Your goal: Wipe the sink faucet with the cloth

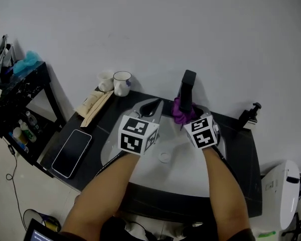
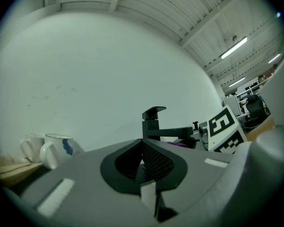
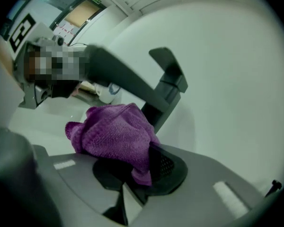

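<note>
A black faucet (image 1: 186, 93) stands at the back of a white sink (image 1: 140, 159). My right gripper (image 1: 186, 118) is shut on a bunched purple cloth (image 1: 181, 112), which presses against the faucet's base. In the right gripper view the cloth (image 3: 116, 134) sticks out of the jaws just under the faucet's spout (image 3: 125, 82). My left gripper (image 1: 151, 108) hovers over the sink to the left of the faucet, shut with nothing in it. The left gripper view shows the faucet (image 2: 154, 125) beyond its closed jaws.
A white mug with a blue mark (image 1: 122, 83) and a second cup (image 1: 106, 81) stand at the counter's back left. A phone (image 1: 72, 152) lies on the dark counter (image 1: 238, 154) at left. A black shelf unit (image 1: 17, 102) stands left, a white appliance (image 1: 281, 190) right.
</note>
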